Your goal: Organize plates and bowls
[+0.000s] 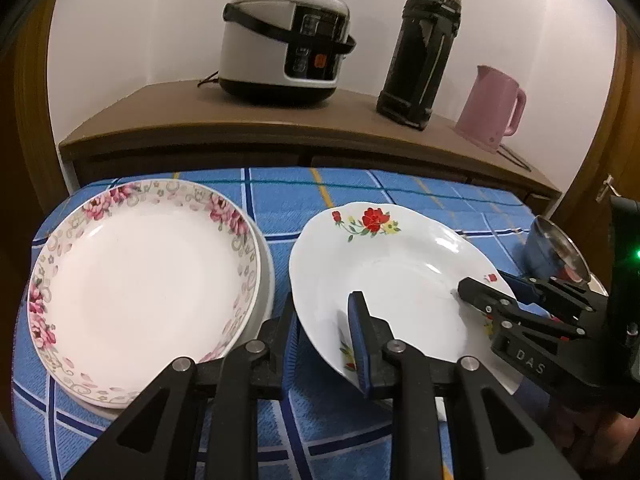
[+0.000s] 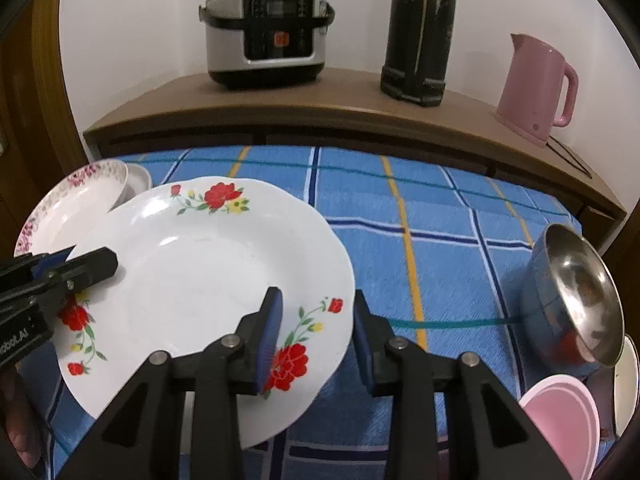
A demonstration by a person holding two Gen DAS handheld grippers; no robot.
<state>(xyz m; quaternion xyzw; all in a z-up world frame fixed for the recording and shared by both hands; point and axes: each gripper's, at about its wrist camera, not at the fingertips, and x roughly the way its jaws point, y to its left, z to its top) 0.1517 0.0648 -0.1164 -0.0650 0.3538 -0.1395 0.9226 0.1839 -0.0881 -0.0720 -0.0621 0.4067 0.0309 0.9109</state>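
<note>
Two grippers hold one white plate with red flowers (image 2: pixel 208 280) above the blue checked cloth (image 2: pixel 440 248). The left gripper (image 1: pixel 326 332) has its fingers squeezed onto the near left edge of that plate, one finger on top and one below. The right gripper (image 2: pixel 314 332) pinches the other side of the plate, with one blue pad on top of a red flower and the other pad under the rim. The plate is tilted, with one side higher than the other. Just beside it on the left sits a plate with pink flowers (image 1: pixel 140 284), on top of another white dish. On the right side of the cloth a shiny metal bowl (image 2: pixel 576 300) leans on its side. A pink bowl (image 2: pixel 560 420) is near the bottom right corner. Behind the cloth is a brown shelf (image 2: pixel 320 104) with a rice cooker (image 2: pixel 264 28), a tall black flask (image 2: pixel 420 32) and a pink kettle (image 2: pixel 536 84).
</note>
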